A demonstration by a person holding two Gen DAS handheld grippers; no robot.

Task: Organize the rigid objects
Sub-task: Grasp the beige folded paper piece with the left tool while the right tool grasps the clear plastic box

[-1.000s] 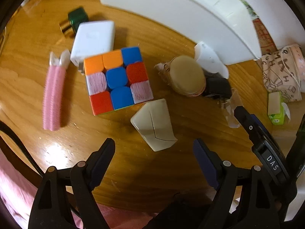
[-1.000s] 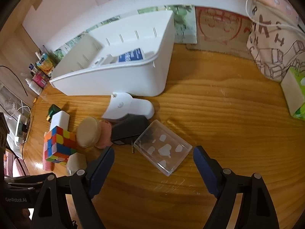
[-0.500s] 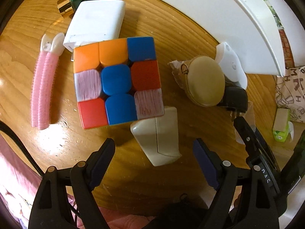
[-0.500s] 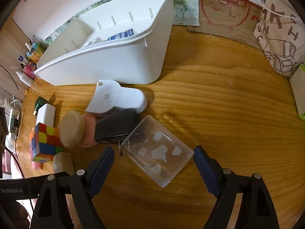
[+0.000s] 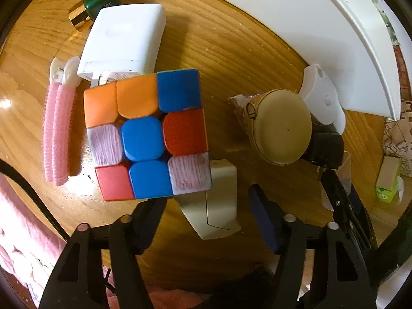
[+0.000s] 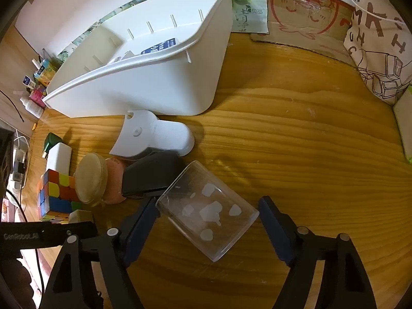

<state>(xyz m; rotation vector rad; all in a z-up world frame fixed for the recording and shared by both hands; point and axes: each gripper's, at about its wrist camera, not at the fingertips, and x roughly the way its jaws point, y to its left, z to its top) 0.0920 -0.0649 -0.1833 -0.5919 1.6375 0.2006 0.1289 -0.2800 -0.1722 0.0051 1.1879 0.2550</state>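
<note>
The left gripper (image 5: 207, 213) points steeply down at the wooden table (image 5: 231, 51), and its jaws have just been closing; they stand part open, with a cream wedge-shaped piece (image 5: 216, 206) lying between them. Neither pad touches the wedge: a strip of table shows on each side of it. The puzzle cube (image 5: 146, 134) sits just beyond the left jaw's tip, its near corner overlapping the wedge's far end in this view; whether they touch cannot be told. Beyond the cube lies a white charger block (image 5: 123, 41), touching or nearly touching it, and beyond that a green and gold bottle (image 5: 95, 0). A pink hair clip (image 5: 56, 134) lies just beside the cube on its left. To the cube's right, apart from it, is a round tan case (image 5: 282, 126), with a black block (image 5: 327, 149) and a white plastic piece (image 5: 322, 100) behind it, near the white bin (image 5: 309, 25).

The right gripper (image 6: 208, 216) also points down, its jaws likewise closing and now fairly wide. A clear plastic box (image 6: 206, 211) with white heart marks lies flat on the table between them, turned at an angle. Its corners come close to both pads, but a grip is not evident. The black block (image 6: 152, 175) sits just beyond the box's left corner
</note>
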